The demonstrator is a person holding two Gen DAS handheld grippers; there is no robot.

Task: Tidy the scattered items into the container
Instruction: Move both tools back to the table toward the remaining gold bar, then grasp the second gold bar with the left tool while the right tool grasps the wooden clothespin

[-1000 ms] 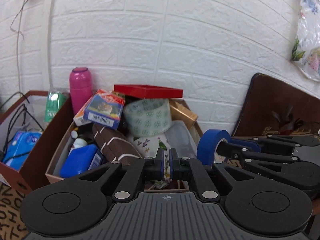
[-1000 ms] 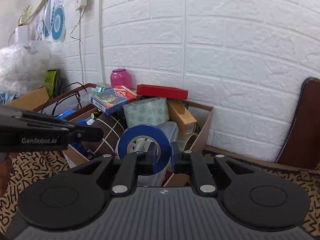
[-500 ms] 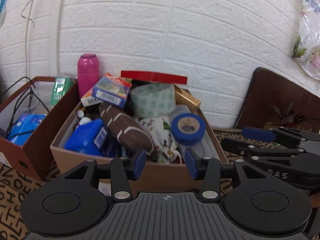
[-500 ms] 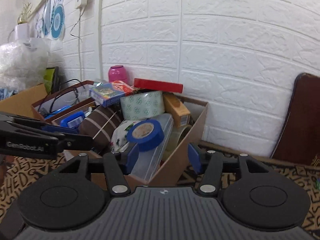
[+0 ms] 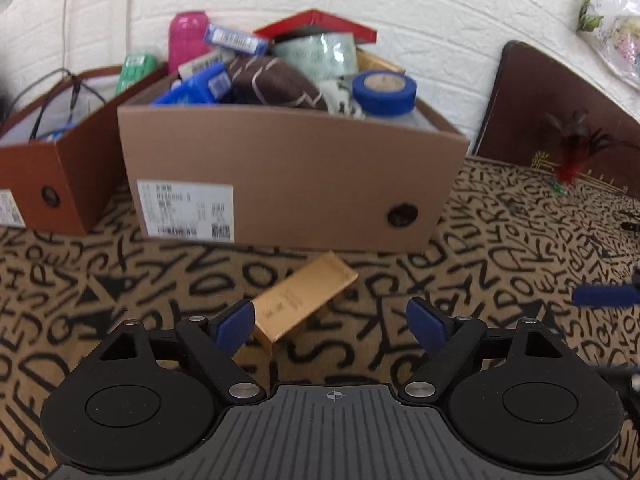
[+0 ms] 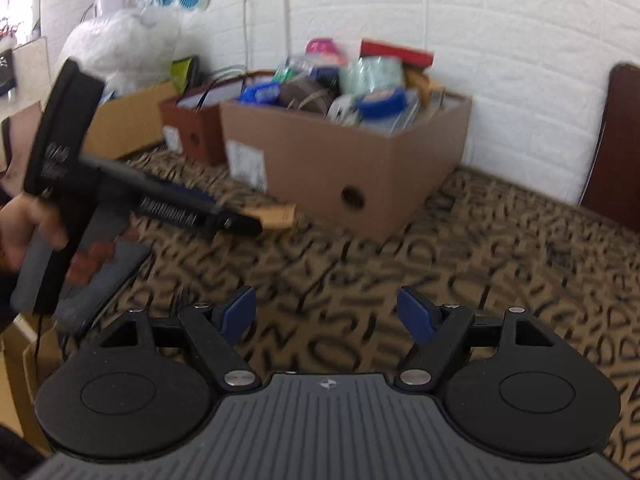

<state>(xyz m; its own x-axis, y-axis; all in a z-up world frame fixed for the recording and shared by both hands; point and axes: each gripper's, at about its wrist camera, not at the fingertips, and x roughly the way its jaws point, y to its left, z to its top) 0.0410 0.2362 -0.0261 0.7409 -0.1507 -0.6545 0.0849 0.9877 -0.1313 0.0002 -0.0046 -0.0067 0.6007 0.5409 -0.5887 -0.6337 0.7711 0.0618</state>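
Cardboard box (image 5: 292,176), left wrist view: a tan box with a white label and a round hole in its front wall stood against the brick wall (image 5: 400,8), heaped with items, a blue tape roll (image 5: 384,90) on top. A small gold carton (image 5: 304,298) lay on the patterned cloth (image 5: 500,248) just before it. The left gripper (image 5: 331,326) was released, jaws just opened, the carton's near end between them, untouched.

Right wrist view: the same box (image 6: 360,168) appeared blurred. The right gripper (image 6: 324,314) stood released, jaws just opened, nothing between them.
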